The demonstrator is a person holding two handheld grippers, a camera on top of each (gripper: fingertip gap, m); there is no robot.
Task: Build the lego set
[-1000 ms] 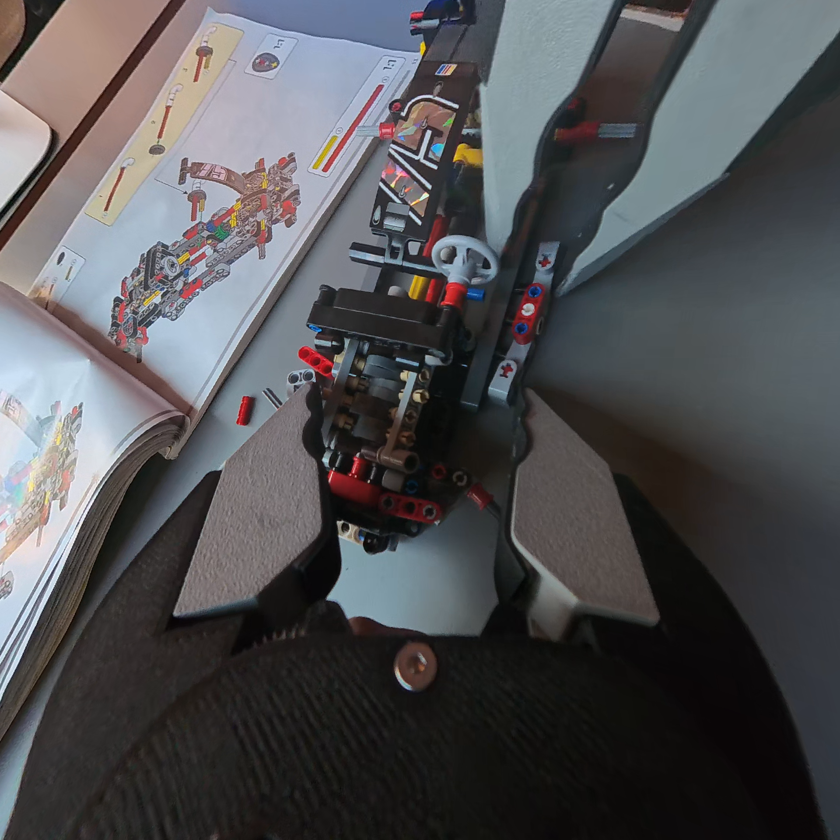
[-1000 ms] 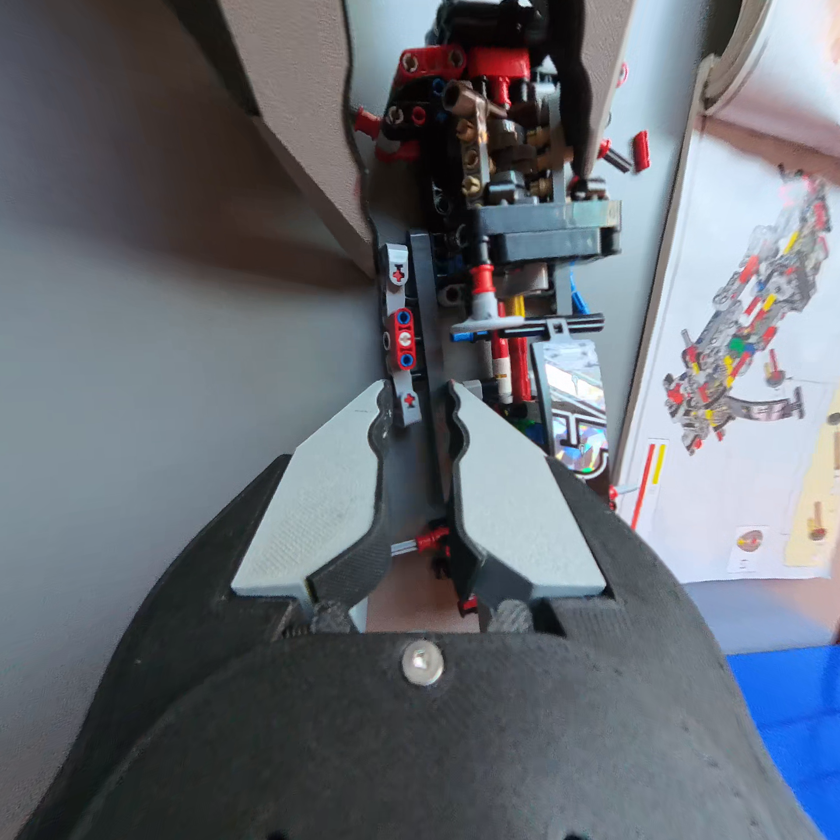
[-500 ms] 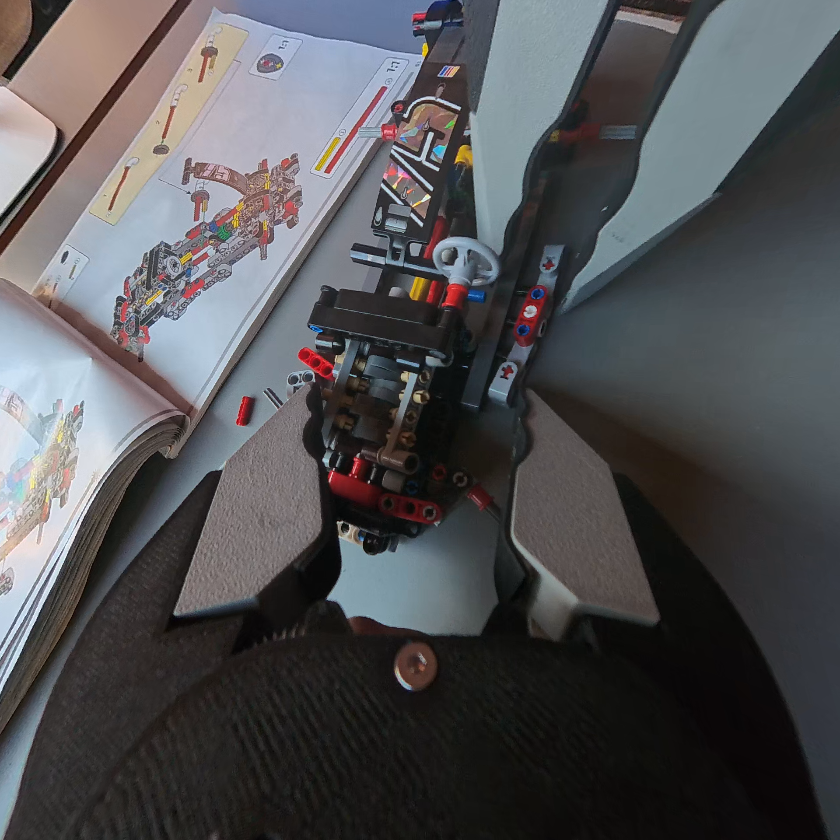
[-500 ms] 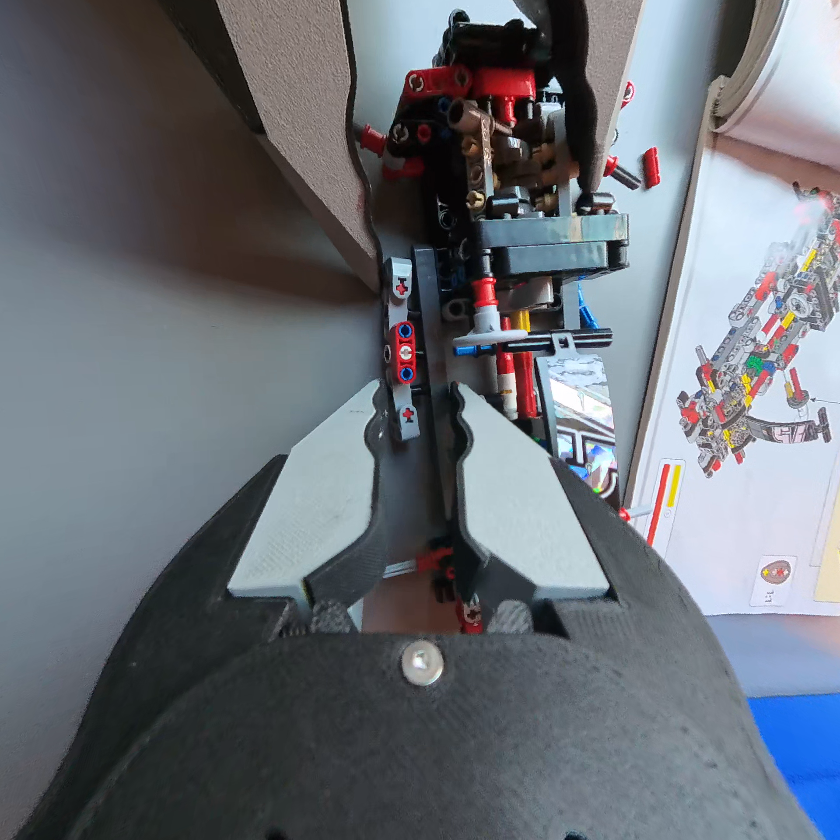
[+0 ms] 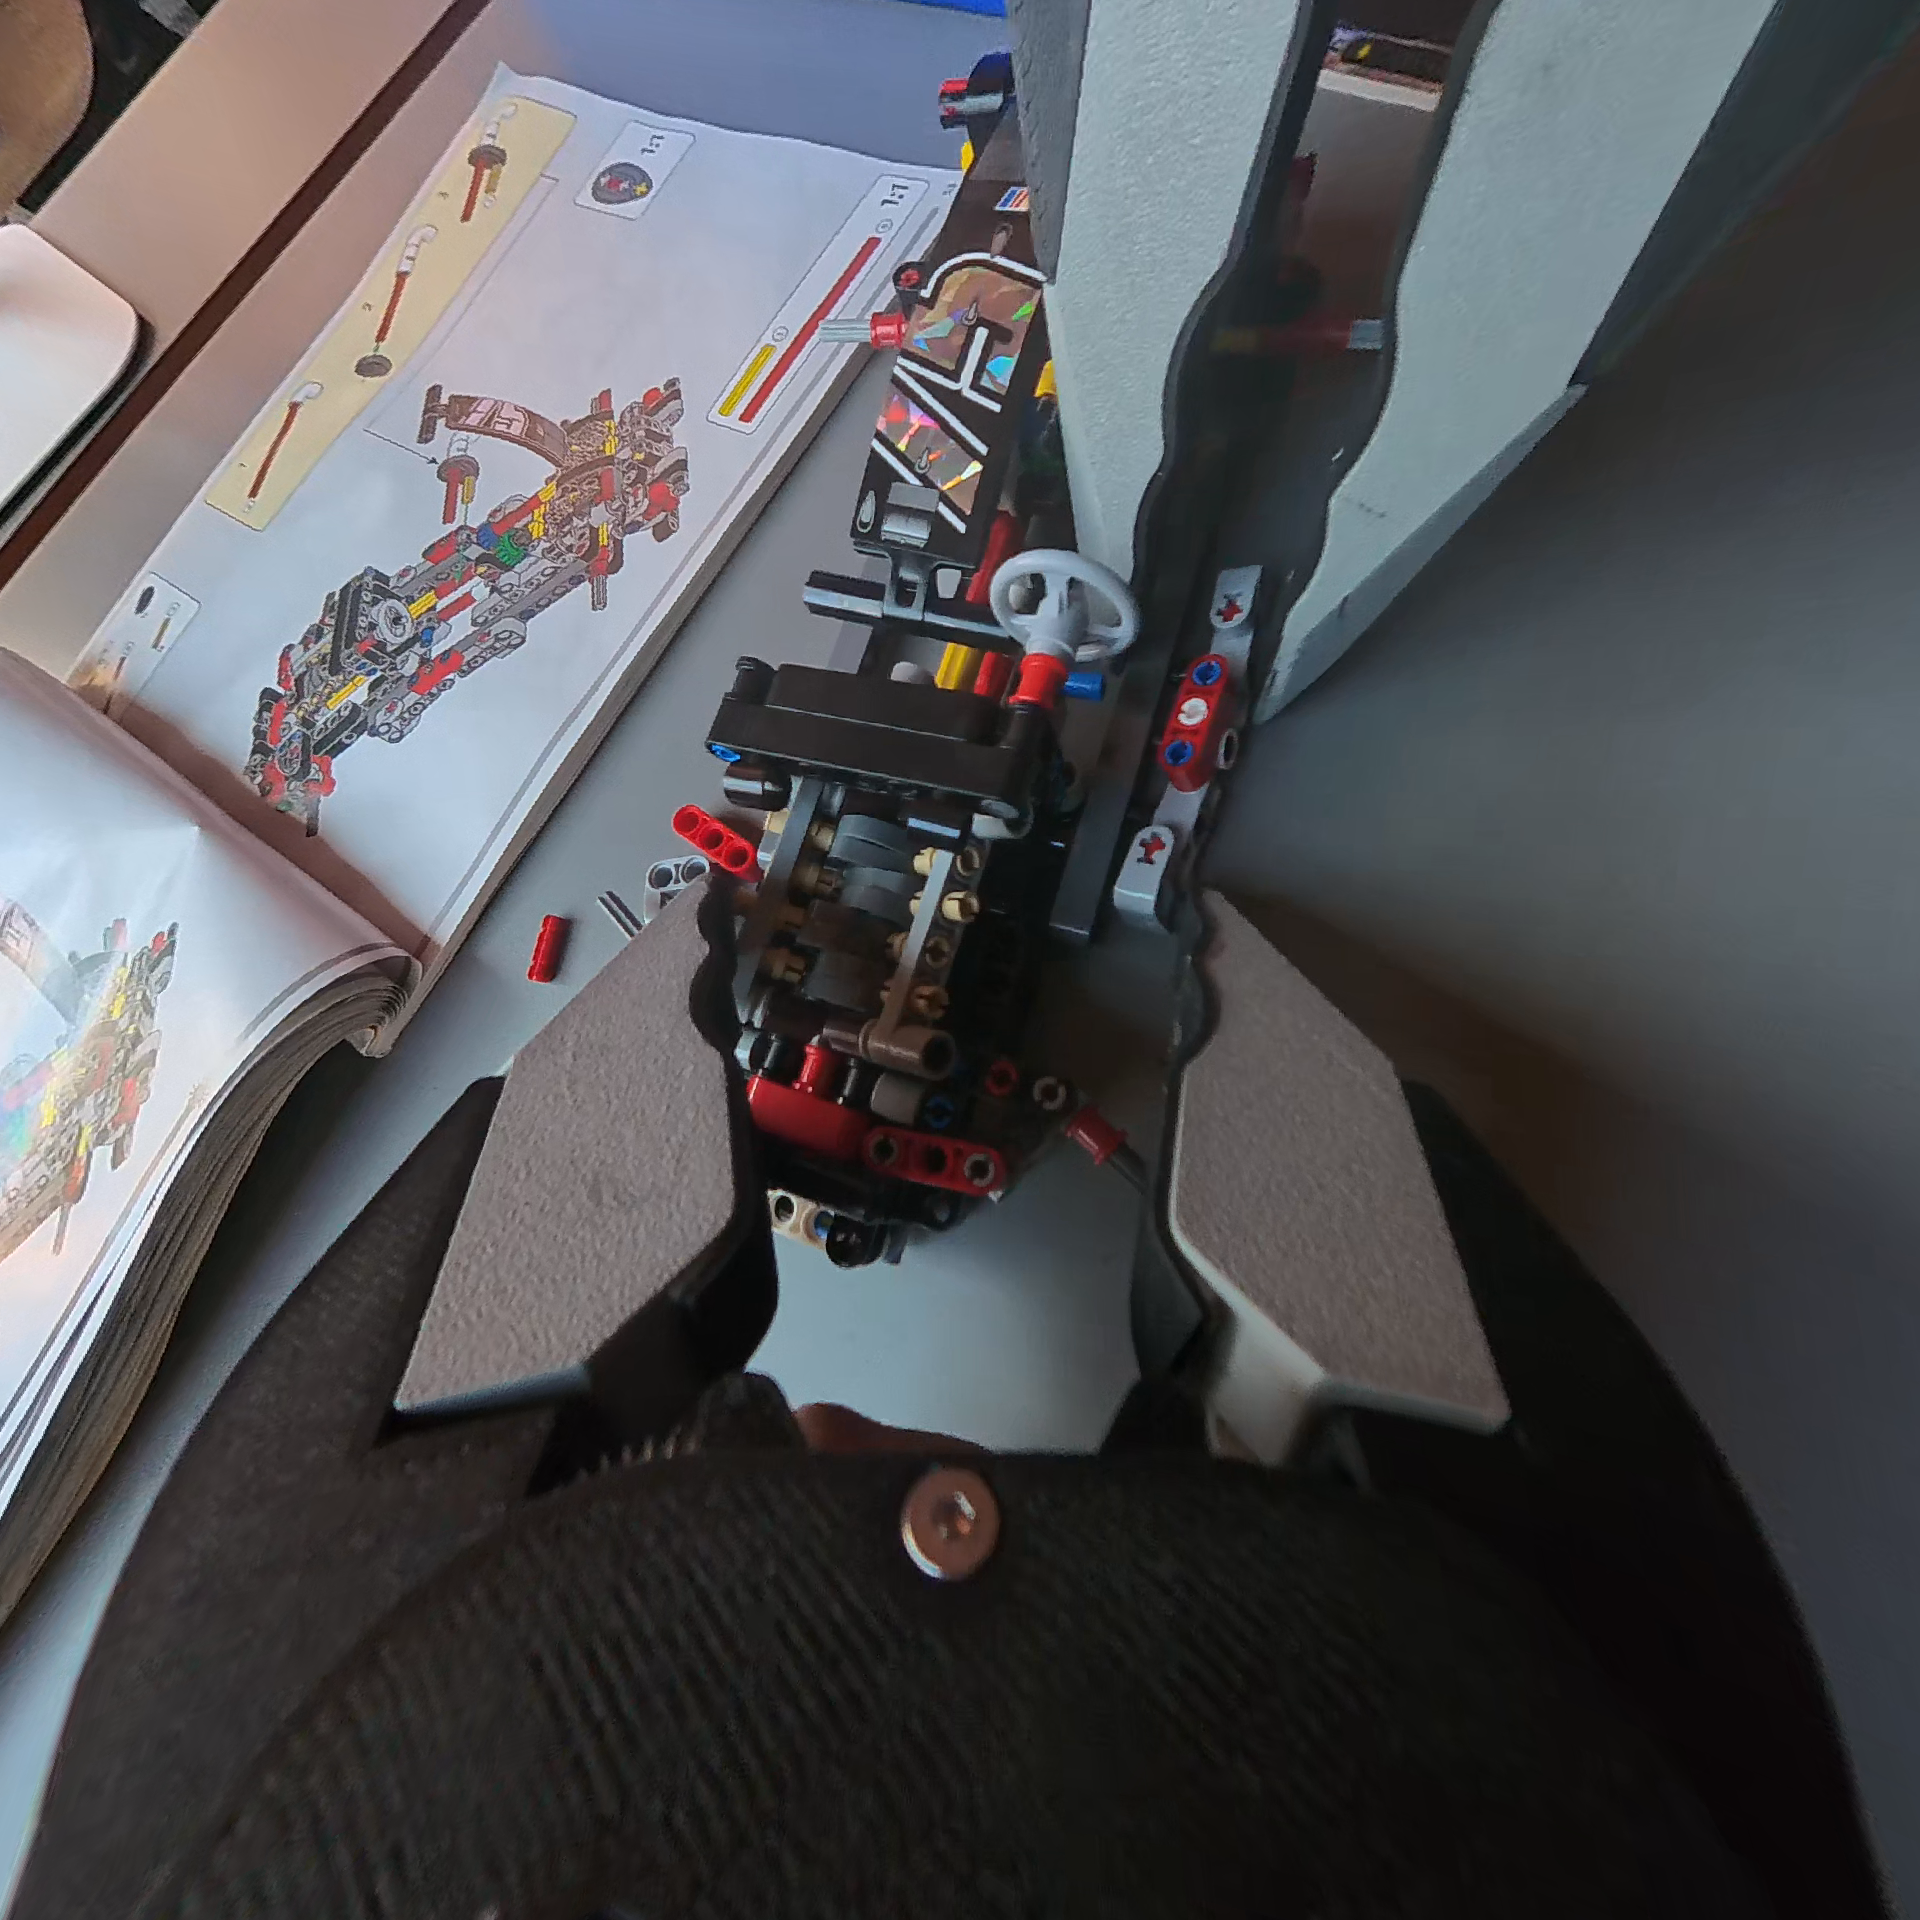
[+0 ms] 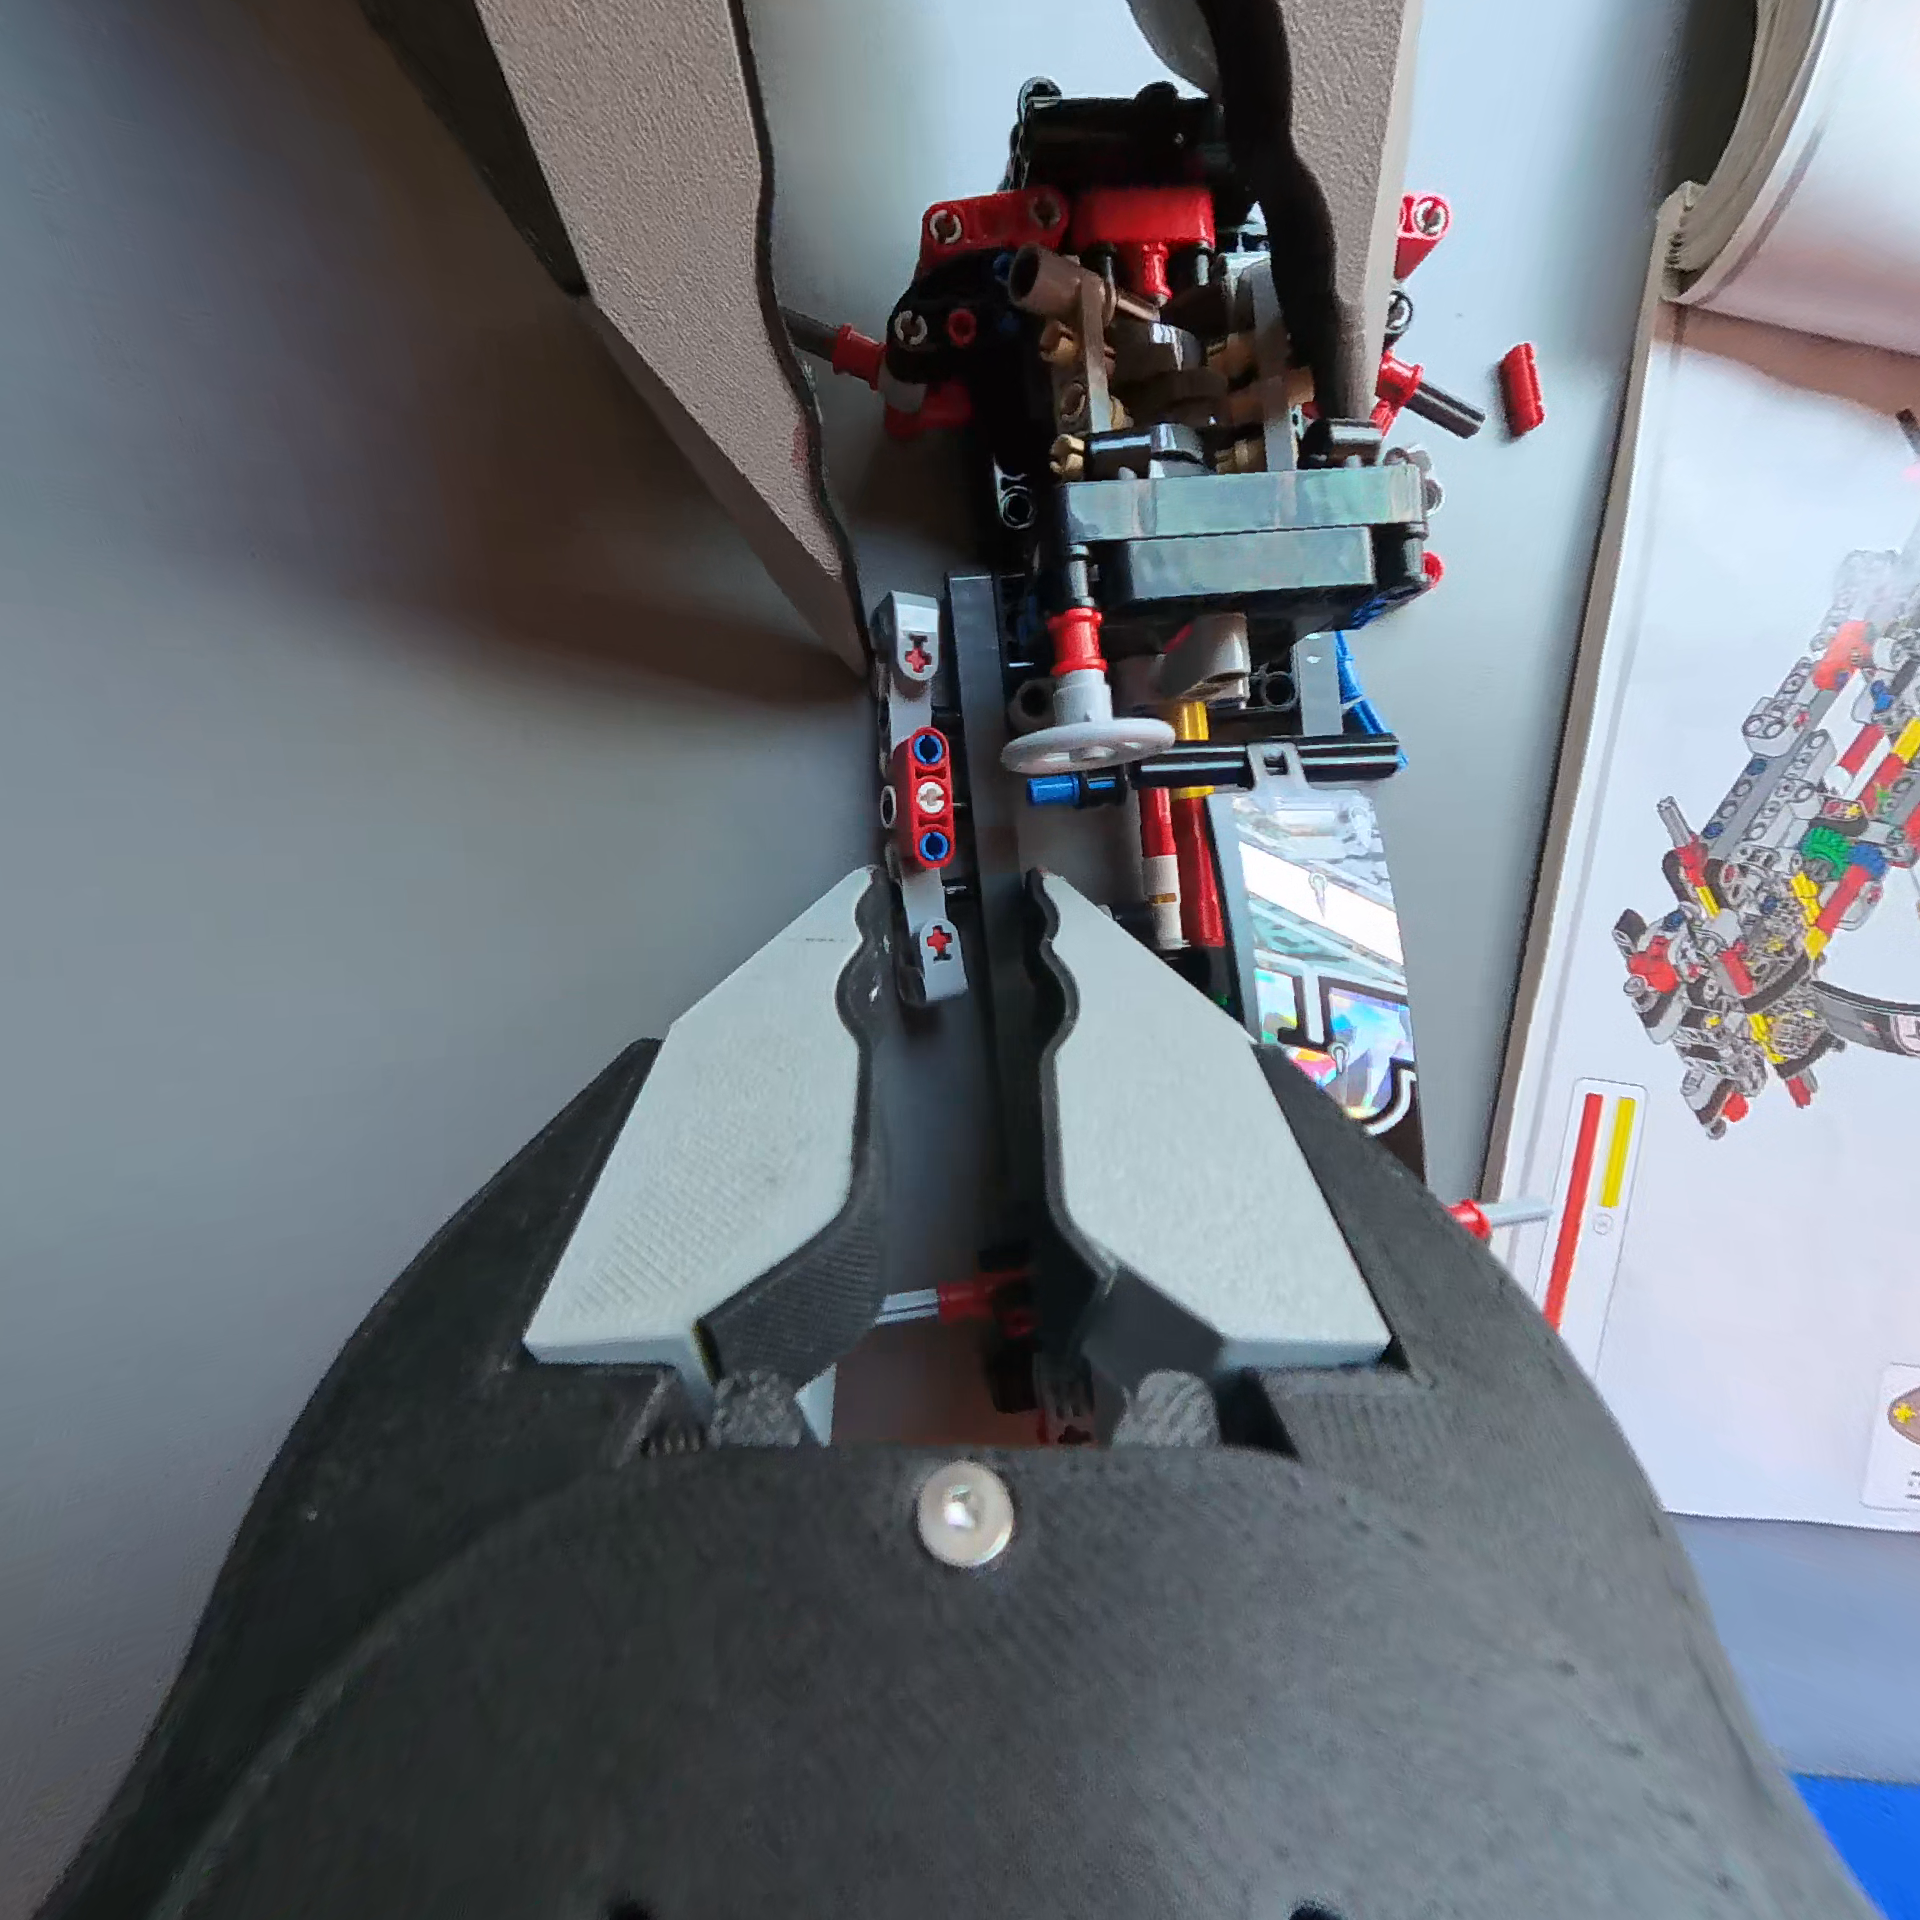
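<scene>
My left fingers (image 5: pixel 951 925) stand wide around the brick-built car's (image 5: pixel 883 894) rear on the grey bench (image 5: pixel 1662 831), beside an open instruction book (image 5: pixel 436 436). My right fingers (image 6: pixel 961 914) pinch its dark side beam (image 6: pixel 977 727).

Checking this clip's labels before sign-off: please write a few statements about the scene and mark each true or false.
1. The open instruction booklet lies flat beside the brick-built model car chassis. True.
2. The left gripper is clamped shut on a loose red pin. False: its fingers stand wide apart either side of the chassis's rear end; the small red pin lies loose on the grey table.
3. The right gripper straddles the chassis's dark grey side beam. True.
4. The model's light grey steering wheel has been removed. False: it is mounted on the chassis.
</scene>
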